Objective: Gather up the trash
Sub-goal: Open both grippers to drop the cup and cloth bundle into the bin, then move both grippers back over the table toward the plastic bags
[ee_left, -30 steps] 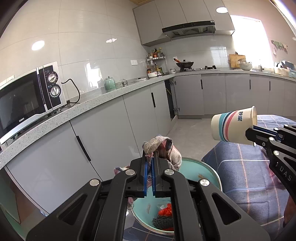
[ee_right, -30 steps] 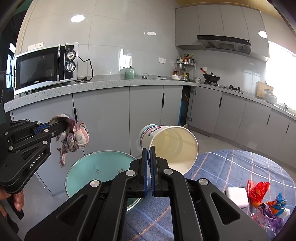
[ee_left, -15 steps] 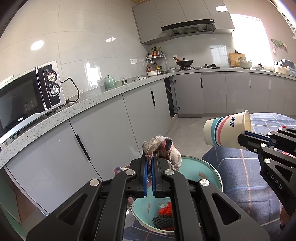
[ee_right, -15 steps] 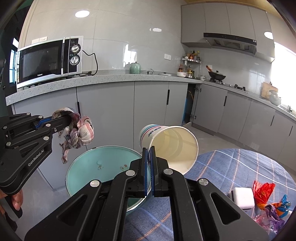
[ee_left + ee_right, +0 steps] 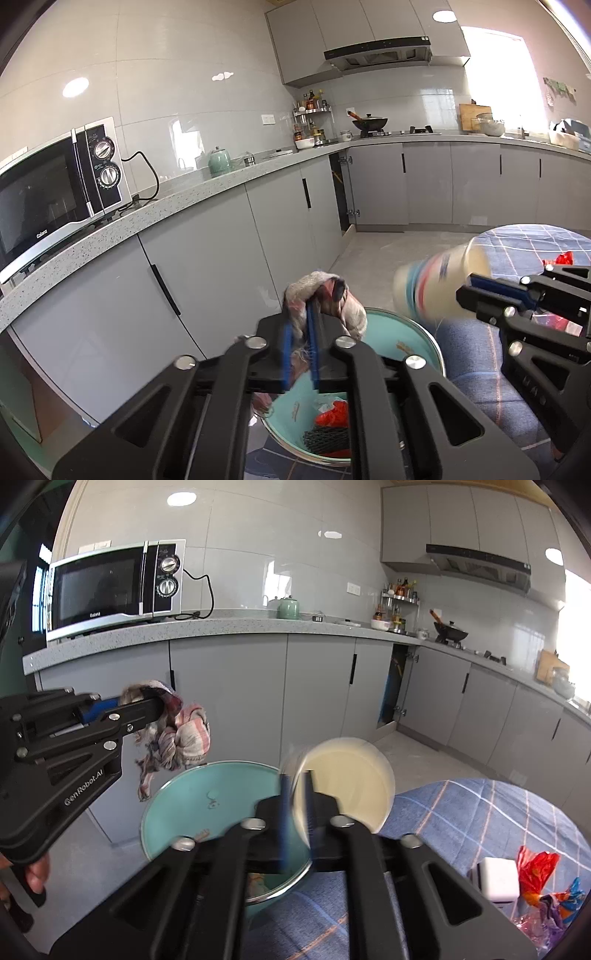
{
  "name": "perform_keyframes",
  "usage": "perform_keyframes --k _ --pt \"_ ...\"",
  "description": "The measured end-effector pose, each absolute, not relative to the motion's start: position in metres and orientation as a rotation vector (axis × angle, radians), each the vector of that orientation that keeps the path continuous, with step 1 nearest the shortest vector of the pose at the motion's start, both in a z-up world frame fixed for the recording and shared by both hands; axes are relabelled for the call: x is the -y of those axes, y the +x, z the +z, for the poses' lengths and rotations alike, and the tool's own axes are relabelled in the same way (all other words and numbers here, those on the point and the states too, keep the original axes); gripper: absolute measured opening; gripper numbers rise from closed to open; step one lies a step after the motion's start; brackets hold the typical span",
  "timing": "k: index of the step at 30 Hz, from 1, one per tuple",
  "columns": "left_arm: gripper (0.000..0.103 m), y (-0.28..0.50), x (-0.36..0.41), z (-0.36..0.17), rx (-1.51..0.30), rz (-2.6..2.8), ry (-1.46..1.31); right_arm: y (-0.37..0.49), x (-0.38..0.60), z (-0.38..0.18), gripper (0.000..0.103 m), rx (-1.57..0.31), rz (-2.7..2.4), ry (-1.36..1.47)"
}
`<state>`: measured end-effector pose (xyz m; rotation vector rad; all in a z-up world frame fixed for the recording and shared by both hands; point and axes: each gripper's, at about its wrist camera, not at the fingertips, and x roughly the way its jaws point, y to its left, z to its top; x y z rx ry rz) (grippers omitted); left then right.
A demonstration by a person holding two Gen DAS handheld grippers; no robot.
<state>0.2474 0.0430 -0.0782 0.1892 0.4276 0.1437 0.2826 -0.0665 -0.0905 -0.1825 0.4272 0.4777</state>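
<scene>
A teal round bin (image 5: 424,332) (image 5: 207,797) stands on the floor below both grippers. My left gripper (image 5: 300,314) (image 5: 159,705) is over it with its jaws opening. A crumpled pink-and-grey rag (image 5: 328,299) (image 5: 177,734) still sits between the parted blue pads and hangs off the tips. My right gripper (image 5: 295,779) (image 5: 461,291) is also opening. The striped paper cup (image 5: 347,779) (image 5: 436,284) is blurred, with its rim loose in the gap between the pads, at the bin's edge. Red wrapper (image 5: 332,417) and black mesh (image 5: 325,439) lie in the bin.
A table with a blue plaid cloth (image 5: 461,812) is to the right of the bin, bearing a white box (image 5: 496,880) and colourful wrappers (image 5: 535,867). Grey cabinets (image 5: 229,694) and a counter with a microwave (image 5: 110,587) run behind. A hand (image 5: 37,875) holds the left gripper.
Both grippers' pads have parted from shut. The cup has sunk towards the bin and now blurs. The rag hangs where it was.
</scene>
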Motion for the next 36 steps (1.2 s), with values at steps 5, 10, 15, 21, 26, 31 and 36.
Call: perform_keyframes --k 5,10,15,21,26,31,36 --pt "0.049 0.245 -0.045 -0.076 -0.411 0.167 0.185 0.284 0.068 -0.092 0.023 -0.443 0.471 -0.177" --pt "0.05 0.245 -0.042 -0.078 -0.417 0.158 0.189 0.283 0.07 -0.091 0.028 -0.444 0.46 -0.174" --pt "0.05 0.244 -0.042 -0.077 -0.415 0.16 0.19 0.28 0.073 -0.092 0.031 -0.446 0.449 -0.171" --pt "0.056 0.242 -0.04 -0.076 -0.41 0.164 0.193 0.272 0.08 -0.087 0.033 -0.439 0.429 -0.162" --pt "0.056 0.239 -0.033 -0.074 -0.409 0.151 0.2 0.262 0.094 -0.084 0.034 -0.437 0.403 -0.147" --pt "0.058 0.234 -0.018 -0.075 -0.407 0.12 0.219 0.246 0.115 -0.078 0.037 -0.433 0.363 -0.138" --pt "0.06 0.228 0.007 -0.082 -0.412 0.072 0.255 0.226 0.15 -0.073 0.04 -0.429 0.293 -0.129"
